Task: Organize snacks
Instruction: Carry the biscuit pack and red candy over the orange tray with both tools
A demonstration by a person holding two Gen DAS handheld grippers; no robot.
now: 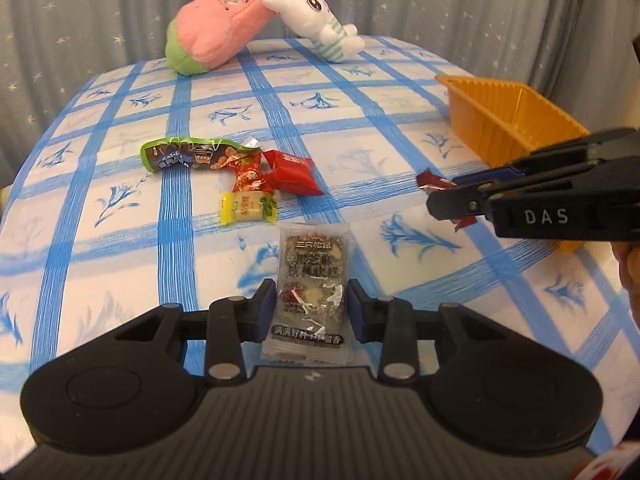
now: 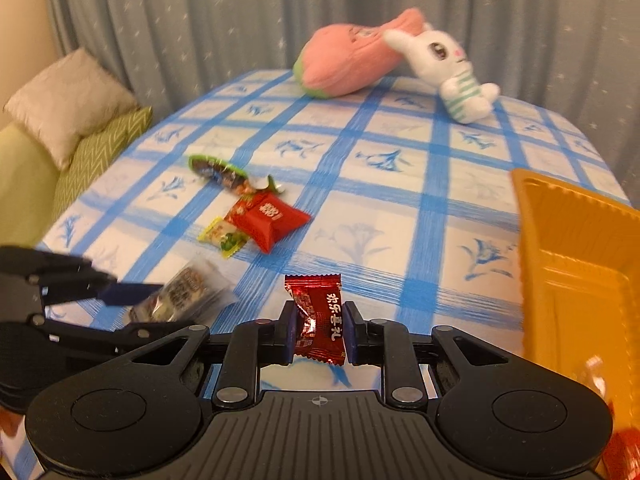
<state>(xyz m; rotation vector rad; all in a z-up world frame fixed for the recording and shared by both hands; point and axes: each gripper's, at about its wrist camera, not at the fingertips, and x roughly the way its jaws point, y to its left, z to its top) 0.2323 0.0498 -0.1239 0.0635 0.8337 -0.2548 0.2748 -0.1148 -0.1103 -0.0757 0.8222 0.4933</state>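
Crinkly foil candy (image 2: 318, 320) between blue-padded right tongs (image 2: 319, 332)

Both my grippers clamped, each on a packet.

My left gripper (image 1: 312, 312) tilts down, blue pads pressed on a clear packet (image 1: 310, 280); my right gripper (image 2: 319, 330) tilts down too, pinching a red candy (image 2: 318, 320). My bare hand (image 1: 628, 264) shows behind the right one.

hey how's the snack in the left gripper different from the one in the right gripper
The clear nut-bar packet in the left gripper is see-through; the dark red candy in the right gripper has opaque shiny foil. The packet looks longer and flatter, the candy shorter and crinkled. Both are pinched between gripper pads, wrapped and unopened.
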